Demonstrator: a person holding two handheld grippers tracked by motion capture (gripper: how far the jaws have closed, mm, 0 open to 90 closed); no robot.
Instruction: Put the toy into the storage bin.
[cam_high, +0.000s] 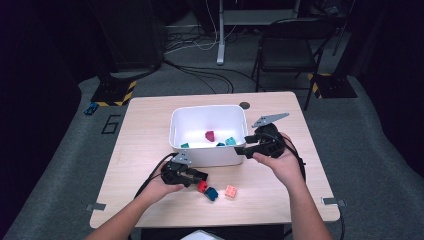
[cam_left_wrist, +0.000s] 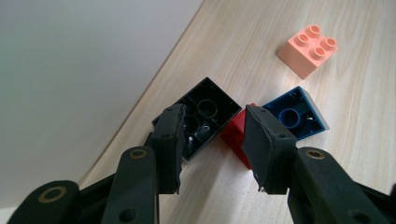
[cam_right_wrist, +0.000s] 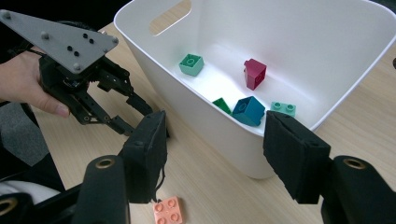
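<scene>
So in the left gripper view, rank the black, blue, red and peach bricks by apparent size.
1. black brick
2. blue brick and peach brick: alike; peach lies farther off, so unsure
3. red brick, partly hidden behind a jaw

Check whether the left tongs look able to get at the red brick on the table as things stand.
Probably yes. The left tongs are low over the red brick, jaws open to either side of it. A black brick and a blue brick sit tight beside it, so they may get nudged or caught.
</scene>
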